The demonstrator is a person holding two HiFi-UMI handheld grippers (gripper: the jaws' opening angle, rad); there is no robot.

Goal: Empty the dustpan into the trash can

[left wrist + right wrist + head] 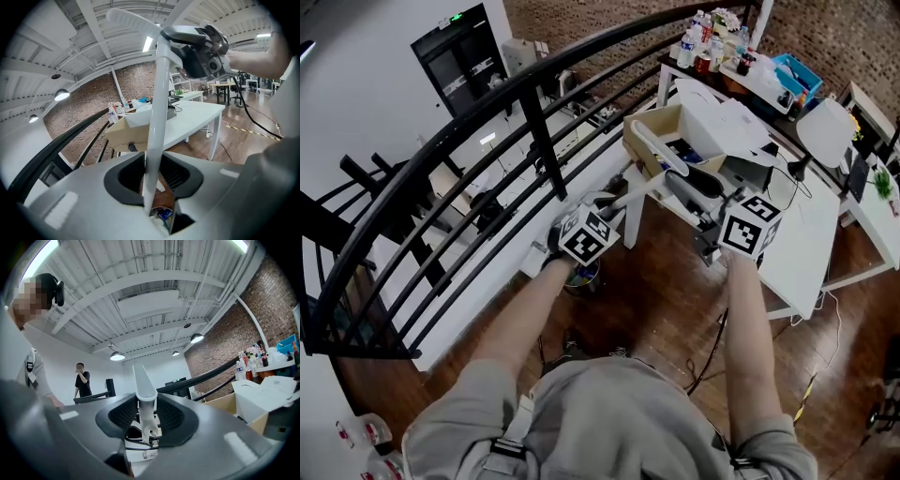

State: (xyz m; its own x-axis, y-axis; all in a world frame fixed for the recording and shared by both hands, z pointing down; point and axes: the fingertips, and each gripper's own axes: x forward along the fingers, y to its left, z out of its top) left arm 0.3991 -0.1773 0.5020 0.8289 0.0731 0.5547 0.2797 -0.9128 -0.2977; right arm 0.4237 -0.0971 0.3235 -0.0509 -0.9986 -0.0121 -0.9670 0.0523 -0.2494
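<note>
Left gripper (152, 187): fingers clamped on the white dustpan handle (159, 93) (low on its shaft).
Right gripper (145, 420): fingers holding its top end.

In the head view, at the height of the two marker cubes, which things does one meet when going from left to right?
black railing → left gripper → right gripper → white table
</note>
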